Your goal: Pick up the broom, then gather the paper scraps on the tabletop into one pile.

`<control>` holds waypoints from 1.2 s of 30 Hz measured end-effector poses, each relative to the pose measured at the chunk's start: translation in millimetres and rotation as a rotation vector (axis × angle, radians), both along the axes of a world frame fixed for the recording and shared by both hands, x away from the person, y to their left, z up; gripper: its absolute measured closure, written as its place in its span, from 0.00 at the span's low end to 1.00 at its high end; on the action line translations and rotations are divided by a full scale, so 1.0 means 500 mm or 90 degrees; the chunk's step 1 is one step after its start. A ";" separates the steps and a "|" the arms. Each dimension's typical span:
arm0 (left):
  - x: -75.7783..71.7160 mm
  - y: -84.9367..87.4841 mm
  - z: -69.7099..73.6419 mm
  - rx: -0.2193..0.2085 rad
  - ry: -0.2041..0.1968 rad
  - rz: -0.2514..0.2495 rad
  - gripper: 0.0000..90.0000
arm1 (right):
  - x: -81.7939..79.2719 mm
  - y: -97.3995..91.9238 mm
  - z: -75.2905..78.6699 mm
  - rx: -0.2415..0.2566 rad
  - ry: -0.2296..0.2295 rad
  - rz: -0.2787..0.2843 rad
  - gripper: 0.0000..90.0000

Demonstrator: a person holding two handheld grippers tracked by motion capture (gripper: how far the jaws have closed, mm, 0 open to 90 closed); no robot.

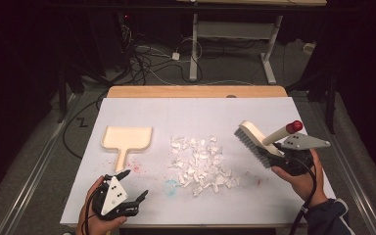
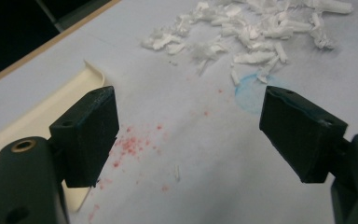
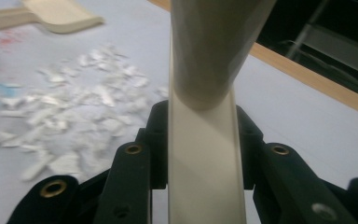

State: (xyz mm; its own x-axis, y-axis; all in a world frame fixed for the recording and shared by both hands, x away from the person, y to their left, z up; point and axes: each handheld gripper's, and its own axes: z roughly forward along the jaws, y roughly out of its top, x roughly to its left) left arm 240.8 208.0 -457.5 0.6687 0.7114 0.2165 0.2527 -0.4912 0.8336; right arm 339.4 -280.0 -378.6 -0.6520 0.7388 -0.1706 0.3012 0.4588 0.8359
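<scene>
White scraps (image 1: 199, 165) mid-table | dustpan (image 1: 127, 139) left | right tongs (image 1: 280, 155) grip brush (image 1: 257, 143)

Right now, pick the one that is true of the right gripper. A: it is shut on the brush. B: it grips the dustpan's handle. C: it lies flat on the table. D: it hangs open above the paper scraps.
A: the right gripper is closed on the body of the brush and holds it tilted above the table, while the dustpan lies untouched on the far left.
</scene>
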 end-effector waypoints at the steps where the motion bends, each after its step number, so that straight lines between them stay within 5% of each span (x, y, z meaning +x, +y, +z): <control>1: 0.000 0.003 0.000 -0.002 -0.005 0.000 0.21 | 0.008 -0.008 -0.006 -0.016 0.005 -0.020 0.76; 9: 0.009 0.006 -0.015 0.035 0.012 0.015 0.21 | 0.041 -0.032 -0.036 -0.060 0.016 -0.095 0.76; 18: 0.016 0.003 -0.015 0.031 0.012 0.015 0.21 | 0.069 -0.032 -0.069 -0.111 0.024 -0.142 0.76; 30: 0.023 -0.002 -0.016 0.025 0.012 0.000 0.21 | 0.135 0.052 -0.088 -0.137 0.014 -0.108 0.76; 36: 0.021 -0.006 -0.018 0.028 0.020 -0.001 0.21 | 0.168 0.116 -0.099 -0.191 -0.001 -0.084 0.76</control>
State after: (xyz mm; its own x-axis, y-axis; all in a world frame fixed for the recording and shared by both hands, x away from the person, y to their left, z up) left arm 251.3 204.8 -466.6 0.6772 0.7002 0.2262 0.2773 -0.5276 0.8030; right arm 423.5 -222.0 -428.2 -0.5529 0.7335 -0.3952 0.3730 0.6421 0.6698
